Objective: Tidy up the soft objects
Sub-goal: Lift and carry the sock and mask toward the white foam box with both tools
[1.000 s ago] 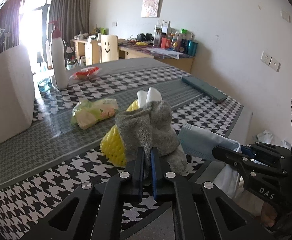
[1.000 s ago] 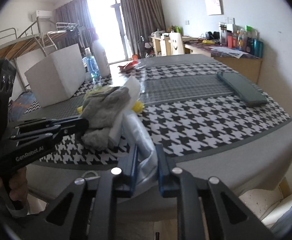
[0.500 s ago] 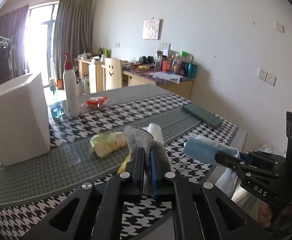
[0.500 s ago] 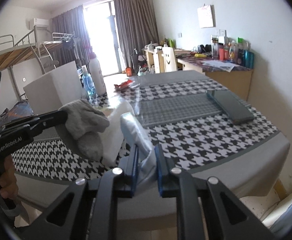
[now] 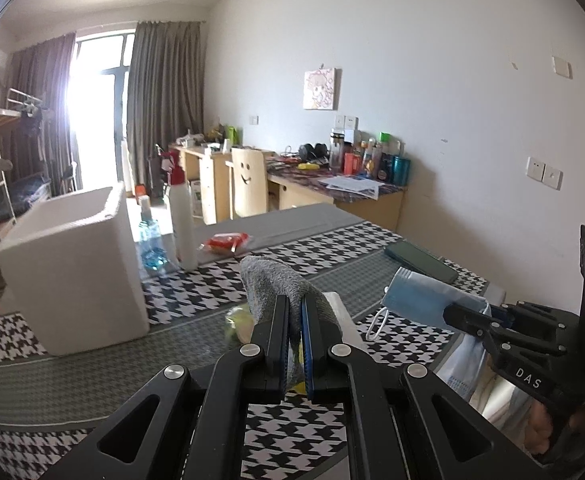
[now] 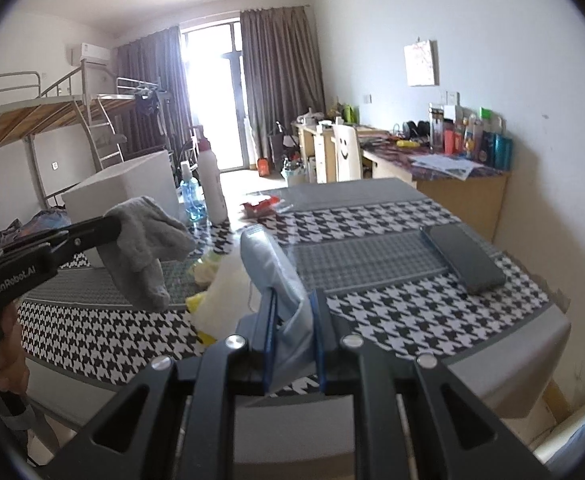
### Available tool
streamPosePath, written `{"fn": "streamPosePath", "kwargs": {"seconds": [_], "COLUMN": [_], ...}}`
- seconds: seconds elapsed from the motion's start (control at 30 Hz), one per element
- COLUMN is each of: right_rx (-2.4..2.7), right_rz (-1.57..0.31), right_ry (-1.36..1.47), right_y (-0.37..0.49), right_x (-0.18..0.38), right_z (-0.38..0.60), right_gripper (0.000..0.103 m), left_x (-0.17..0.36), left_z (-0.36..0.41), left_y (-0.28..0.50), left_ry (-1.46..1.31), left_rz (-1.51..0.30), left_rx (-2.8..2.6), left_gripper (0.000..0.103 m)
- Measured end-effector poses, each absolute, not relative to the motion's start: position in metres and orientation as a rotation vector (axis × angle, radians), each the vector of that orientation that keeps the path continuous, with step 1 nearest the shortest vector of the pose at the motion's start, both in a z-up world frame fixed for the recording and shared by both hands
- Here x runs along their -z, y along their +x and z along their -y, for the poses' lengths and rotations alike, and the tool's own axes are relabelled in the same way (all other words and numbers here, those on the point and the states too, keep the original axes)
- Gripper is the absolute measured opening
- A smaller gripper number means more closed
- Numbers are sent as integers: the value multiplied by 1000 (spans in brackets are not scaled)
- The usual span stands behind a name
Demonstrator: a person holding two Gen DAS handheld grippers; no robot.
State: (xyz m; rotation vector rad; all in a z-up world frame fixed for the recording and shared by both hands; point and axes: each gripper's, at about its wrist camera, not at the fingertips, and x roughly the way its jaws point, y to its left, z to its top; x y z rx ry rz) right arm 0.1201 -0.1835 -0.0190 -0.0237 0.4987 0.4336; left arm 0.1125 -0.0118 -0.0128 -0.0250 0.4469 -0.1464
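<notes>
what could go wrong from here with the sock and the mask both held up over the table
The grey sock hangs loose from the left gripper, pinched at one end only, so it may slip out or drag across the yellow item below. The blue face mask in the right gripper trails an ear loop that could snag. The white box stands beside a spray bottle, easily knocked.

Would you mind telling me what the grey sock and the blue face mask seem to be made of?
Grey sock: apparently knitted fabric, matte and fuzzy, drooping limply from the left claw. Blue face mask: probably thin non-woven fabric, smooth, pleated, with a white ear loop.
</notes>
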Motion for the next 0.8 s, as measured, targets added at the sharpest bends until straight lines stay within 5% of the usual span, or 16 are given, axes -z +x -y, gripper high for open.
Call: {"fn": "streamPosePath", "kwargs": {"seconds": [0.8], "right_rx": [-568], "right_rz": [-451], "right_ry": [-37], "right_y": [137], "right_x": [-5], "right_z": [130], "right_gripper": [20], "left_x": [-8], "left_z": [-32], "left_y": [100], "left_ry": [2], "left_rz": [-390], "left_rx": [27], "left_gripper": [6]}}
